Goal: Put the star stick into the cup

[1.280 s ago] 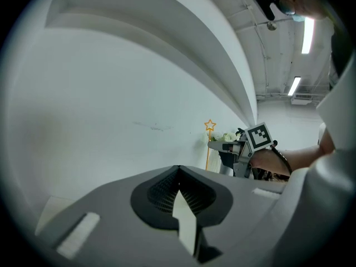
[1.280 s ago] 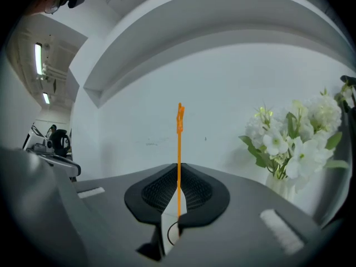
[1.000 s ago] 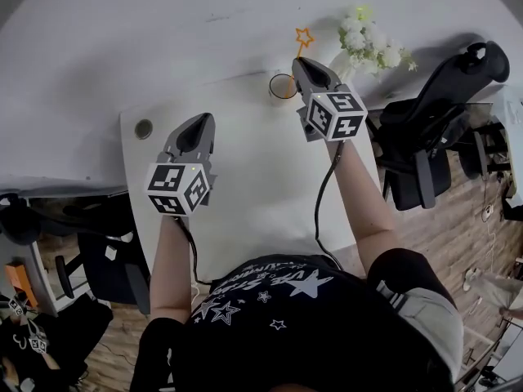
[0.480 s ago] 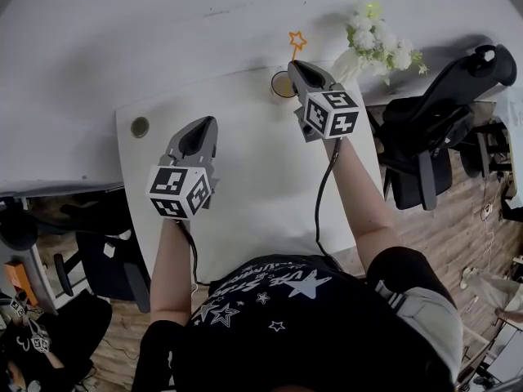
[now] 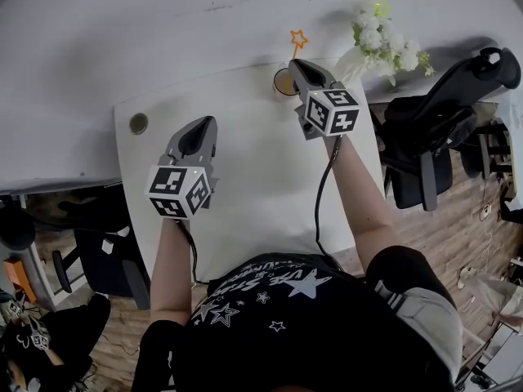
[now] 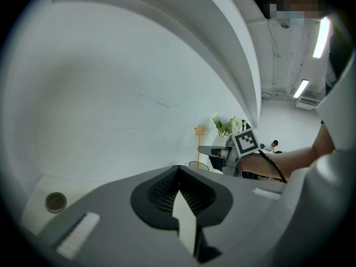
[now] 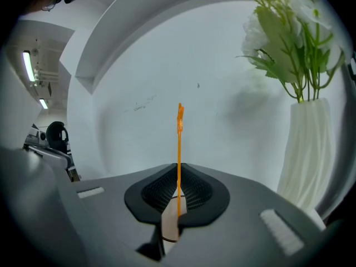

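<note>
Right gripper (image 5: 296, 64) was clamped on the upright star stick (image 5: 297, 41) over the cup (image 5: 282, 82); left gripper (image 5: 203, 122), jaws together, stood left of it.

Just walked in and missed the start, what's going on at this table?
A person's right tool is clamped on a thin orange star-topped stick, holding it upright over a small round cup at the far edge of the white table. The left tool is closed and empty above the table.
</note>
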`<state>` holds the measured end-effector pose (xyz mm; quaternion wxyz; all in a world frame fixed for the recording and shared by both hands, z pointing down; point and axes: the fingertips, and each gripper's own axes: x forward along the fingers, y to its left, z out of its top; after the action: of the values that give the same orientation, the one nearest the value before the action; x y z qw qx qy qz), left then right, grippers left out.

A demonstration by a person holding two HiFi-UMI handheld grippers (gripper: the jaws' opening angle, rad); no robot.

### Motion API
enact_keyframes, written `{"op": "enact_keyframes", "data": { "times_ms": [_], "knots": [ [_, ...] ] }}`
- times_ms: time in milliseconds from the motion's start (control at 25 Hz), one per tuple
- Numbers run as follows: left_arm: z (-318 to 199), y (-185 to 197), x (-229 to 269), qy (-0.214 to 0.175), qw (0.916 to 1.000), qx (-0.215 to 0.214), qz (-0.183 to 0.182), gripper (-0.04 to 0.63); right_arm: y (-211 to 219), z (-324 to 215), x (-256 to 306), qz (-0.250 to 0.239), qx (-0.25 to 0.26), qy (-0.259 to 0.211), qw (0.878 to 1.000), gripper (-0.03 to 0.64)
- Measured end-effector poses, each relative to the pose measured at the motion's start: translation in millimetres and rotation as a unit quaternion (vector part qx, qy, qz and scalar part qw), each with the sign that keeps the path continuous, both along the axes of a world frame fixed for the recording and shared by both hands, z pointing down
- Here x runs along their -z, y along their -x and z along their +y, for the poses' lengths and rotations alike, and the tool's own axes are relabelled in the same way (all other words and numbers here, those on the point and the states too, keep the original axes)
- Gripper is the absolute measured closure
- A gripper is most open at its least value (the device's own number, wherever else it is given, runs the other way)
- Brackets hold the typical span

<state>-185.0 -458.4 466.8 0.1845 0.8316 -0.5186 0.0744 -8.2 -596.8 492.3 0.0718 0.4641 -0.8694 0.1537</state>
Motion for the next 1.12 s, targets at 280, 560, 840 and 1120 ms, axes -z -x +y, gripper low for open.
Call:
{"op": "enact_keyframes", "data": {
  "times_ms": [280,560,840,1120],
  "knots": [
    [0,1,0,-0.001,1.0000,0.003,0.002,0.595,-3,-10,-11,0.034,-0.011,0.015,0.999,0.560],
    [1,3,2,-0.005,1.0000,0.007,0.002,0.595,-6,-7,-27,0.047,-0.013,0.040,0.998,0.489],
    [12,2,11,-0.015,0.9999,0.008,0.001,0.595,-15,8,-26,0.048,-0.031,0.048,0.997,0.469],
    [36,-2,34,-0.037,0.9992,0.011,0.001,0.595,-24,40,-2,0.031,-0.037,0.035,0.998,0.469]
  ]
}}
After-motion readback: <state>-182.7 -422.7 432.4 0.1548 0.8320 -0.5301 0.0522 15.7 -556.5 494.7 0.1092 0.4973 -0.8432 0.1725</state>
